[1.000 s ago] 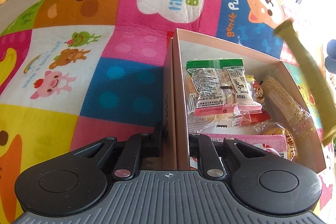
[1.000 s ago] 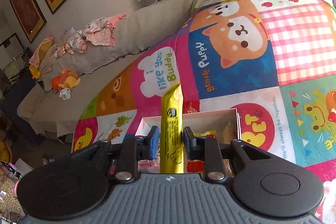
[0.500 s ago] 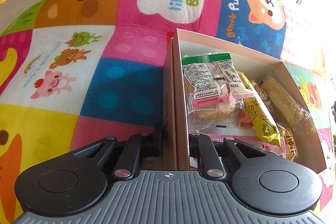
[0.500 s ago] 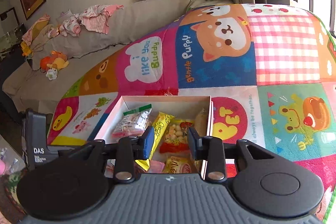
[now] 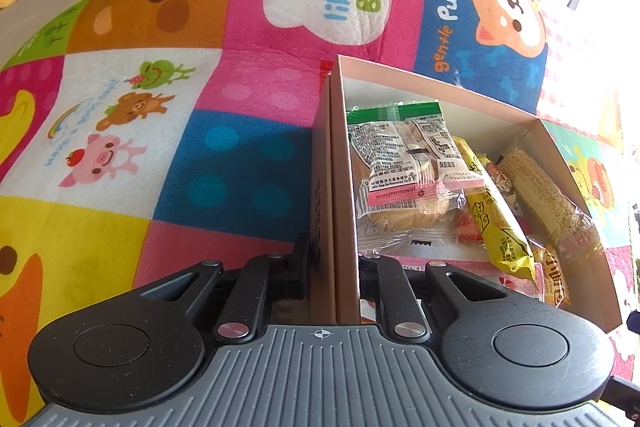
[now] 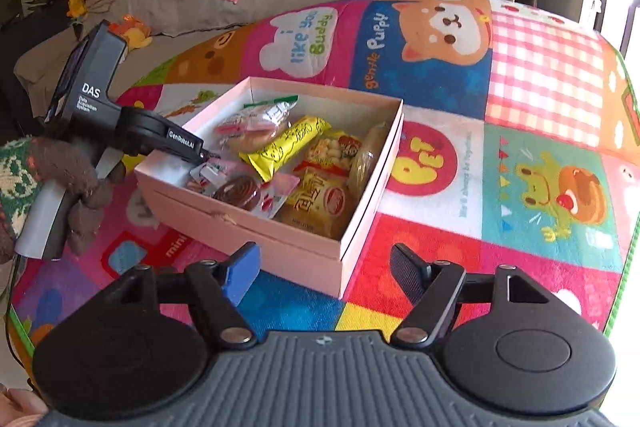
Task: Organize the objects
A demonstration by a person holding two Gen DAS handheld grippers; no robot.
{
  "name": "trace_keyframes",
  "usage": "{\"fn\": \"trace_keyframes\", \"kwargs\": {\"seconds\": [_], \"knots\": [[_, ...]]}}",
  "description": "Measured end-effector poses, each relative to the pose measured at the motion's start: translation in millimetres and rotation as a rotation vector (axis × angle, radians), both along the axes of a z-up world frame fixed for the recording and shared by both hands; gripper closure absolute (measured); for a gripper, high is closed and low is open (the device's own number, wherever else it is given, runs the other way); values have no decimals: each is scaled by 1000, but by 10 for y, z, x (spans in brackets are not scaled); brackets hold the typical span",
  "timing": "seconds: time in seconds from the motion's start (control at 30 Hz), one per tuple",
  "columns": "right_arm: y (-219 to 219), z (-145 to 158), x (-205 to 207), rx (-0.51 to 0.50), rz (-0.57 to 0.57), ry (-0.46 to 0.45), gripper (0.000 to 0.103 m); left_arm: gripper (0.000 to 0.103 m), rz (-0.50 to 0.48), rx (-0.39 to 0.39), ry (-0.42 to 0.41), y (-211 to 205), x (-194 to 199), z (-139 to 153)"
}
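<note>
Yellow snack bar (image 6: 286,143) dropped into box (image 6: 280,239), right tongs (image 6: 324,269) wide, left tongs (image 5: 332,267) clamping box wall.

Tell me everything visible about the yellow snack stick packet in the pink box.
The yellow snack stick packet is a long, slim, glossy plastic wrapper with dark print and crimped ends. It lies flat and slantwise inside the open pink box, resting on other snacks, beside the clear bun packet and partly tucked under it in the left wrist view. Nothing grips it: the right tongs hang open outside the box.
</note>
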State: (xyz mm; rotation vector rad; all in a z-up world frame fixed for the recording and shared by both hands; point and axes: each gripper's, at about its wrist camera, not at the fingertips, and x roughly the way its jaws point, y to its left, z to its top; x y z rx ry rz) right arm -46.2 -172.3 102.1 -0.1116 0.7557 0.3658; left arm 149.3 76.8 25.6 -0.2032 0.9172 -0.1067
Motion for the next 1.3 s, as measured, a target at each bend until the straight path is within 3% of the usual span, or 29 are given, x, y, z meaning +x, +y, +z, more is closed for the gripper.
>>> {"fn": "trace_keyframes", "kwargs": {"seconds": [0.27, 0.47, 0.57, 0.7, 0.83, 0.9, 1.0, 1.07, 1.13, 1.3], "knots": [[49, -225, 30, 6, -34, 28, 31, 87, -11, 23, -17, -28, -15, 6], [85, -252, -29, -16, -83, -7, 29, 86, -24, 78, -126, -78, -165, 167], [52, -240, -135, -10, -134, -40, 23, 85, -17, 97, -201, -72, -342, 333], [-13, -197, -375, 22, -197, -75, 20, 86, 16, 127, -386, -89, -884, 633], [-53, -144, -763, 83, -247, -92, 10, 85, 21, 133, -558, -216, -1775, 771], [-37, -118, -1042, 90, -257, -132, 0, 85, 26, 131, -581, -279, -2162, 738], [37, -102, -1427, 63, -276, -219, 0, 85, 28, 76, -606, -357, -2677, 655], [94, -97, -1646, 45, -289, -279, 0, 85, -16, 117, -636, -448, -2891, 616], [118, -85, -1773, 46, -335, -327, 0, 85, -77, 166, -665, -532, -3023, 566], [167, -134, -1816, 48, -352, -341, 0, 85, -138, 164, -604, -668, -3008, 393]]}}
